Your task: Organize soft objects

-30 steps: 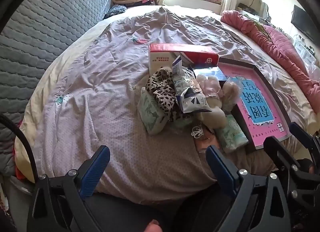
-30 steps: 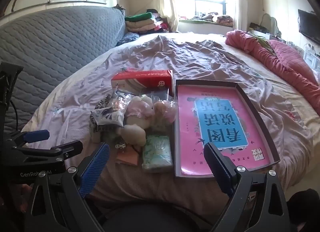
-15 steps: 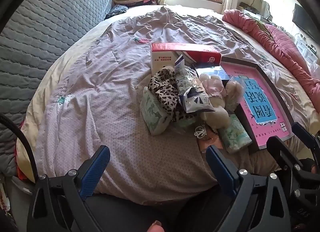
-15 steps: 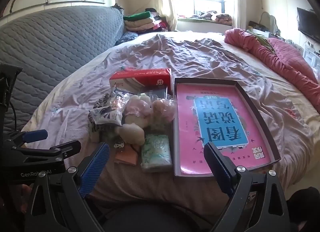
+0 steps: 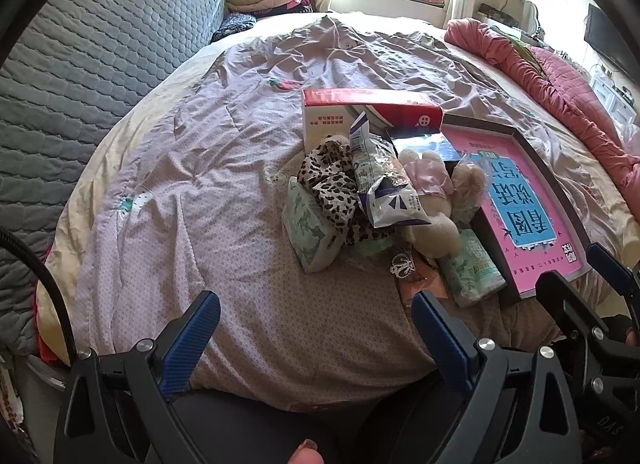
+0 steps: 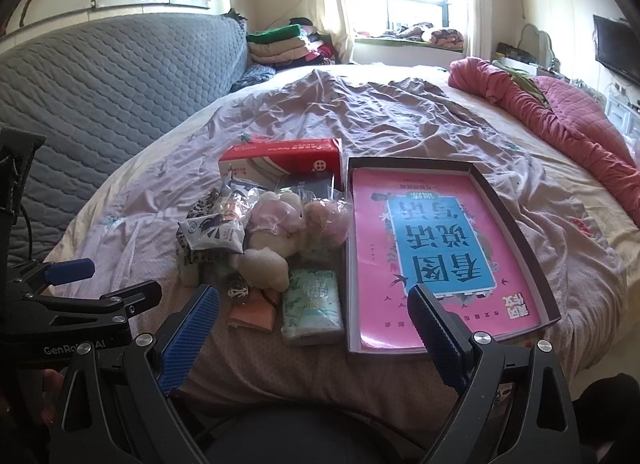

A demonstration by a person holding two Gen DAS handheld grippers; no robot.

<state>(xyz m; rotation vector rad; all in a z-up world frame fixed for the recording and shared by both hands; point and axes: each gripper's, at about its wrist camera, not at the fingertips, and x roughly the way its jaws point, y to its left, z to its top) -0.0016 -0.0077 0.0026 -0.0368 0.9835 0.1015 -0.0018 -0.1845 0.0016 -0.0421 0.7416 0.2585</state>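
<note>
Both grippers, left (image 5: 316,340) and right (image 6: 314,326), hang spread and empty at the bed's near edge before the untouched pile of soft objects (image 6: 264,240) (plush toy, tissue packs), a first reach pending.

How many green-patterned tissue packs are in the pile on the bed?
2 clearly. One tissue pack leans at the pile's left edge, against the leopard-print cloth. The other tissue pack lies at the near right, beside the shallow box. More may be buried.
</note>
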